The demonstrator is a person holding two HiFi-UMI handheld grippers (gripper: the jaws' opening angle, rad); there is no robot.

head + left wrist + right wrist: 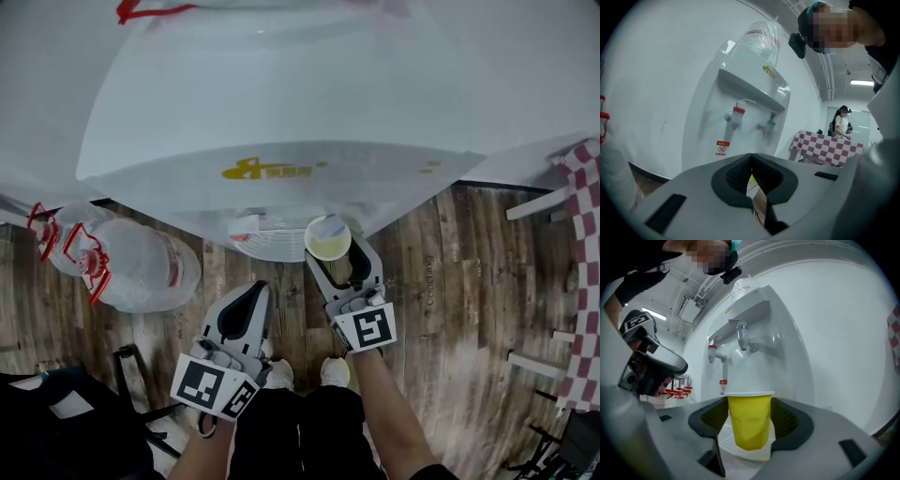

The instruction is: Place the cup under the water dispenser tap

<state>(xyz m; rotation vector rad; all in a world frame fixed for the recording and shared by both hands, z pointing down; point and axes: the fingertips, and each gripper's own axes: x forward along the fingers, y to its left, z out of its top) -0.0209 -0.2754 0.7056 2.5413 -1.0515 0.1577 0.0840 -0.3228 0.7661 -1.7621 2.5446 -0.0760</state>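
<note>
Cup (327, 238) placement looks nearly done in the head view: the right gripper (345, 272) clamps the yellow cup, apparently empty, over the white drip tray (267, 246) of the dispenser (281, 103). Left gripper view: the left gripper (751, 161) has its jaws together, holding nothing. Right gripper view: the pads dent the cup's walls and the taps (742, 336) hang above; next, I judge, comes setting it on the tray beneath one tap, then letting go

The water dispenser (281, 103) is smooth, glossy white plastic; the cup (749, 420) has a thin, matt yellow wall, dented, with a white rim. The left gripper (751, 176) and right gripper (750, 418) have matt grey plastic shells, with ribbed black pads (788, 420) lining the jaws. The floor (450, 281) is worn wood planking, with a clear plastic bottle (141, 267) at 9 o'clock and a checked cloth (586, 272) at 3 o'clock.
</note>
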